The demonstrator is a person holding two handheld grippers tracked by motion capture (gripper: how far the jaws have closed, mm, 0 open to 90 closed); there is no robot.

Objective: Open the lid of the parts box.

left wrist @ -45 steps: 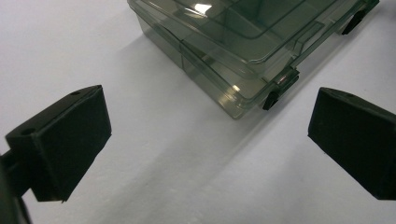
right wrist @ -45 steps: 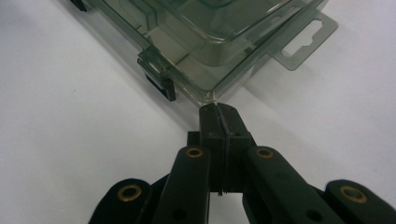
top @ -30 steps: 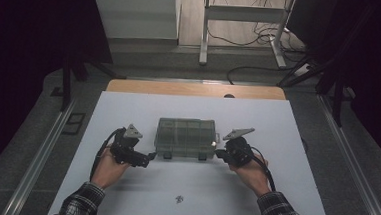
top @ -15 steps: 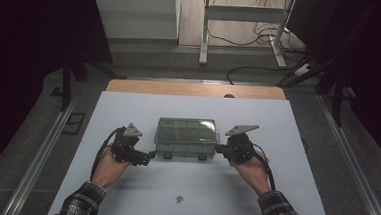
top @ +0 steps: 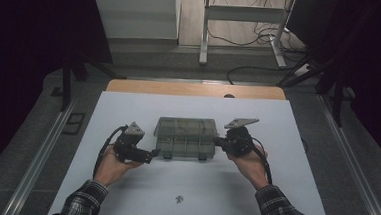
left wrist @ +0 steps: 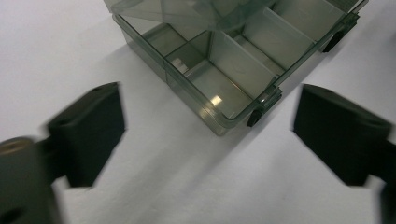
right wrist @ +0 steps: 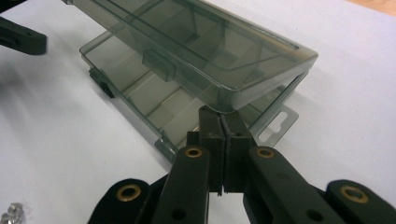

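Two grippers flank one clear compartment box [top: 185, 138], which sits mid-frame in the high view on the white table [top: 293, 204], its long axis running left to right across the picture. Its lid [right wrist: 196, 51] is tilted up off the base, and my right gripper [right wrist: 223, 122], jaws pressed tight together with nothing pinched, has its tip tucked under the lid's near corner, touching it at the box's right end. My left gripper [top: 151, 154] is just beside the box's lower left corner, not touching; its jaws have just been closing a little yet stand wide, nothing between them. In the left gripper view the box's corner with a black latch [left wrist: 255, 116] lies ahead, toward upper centre. So the right is the nearer hand. Small screws [top: 178, 199] lie lower centre, well apart.
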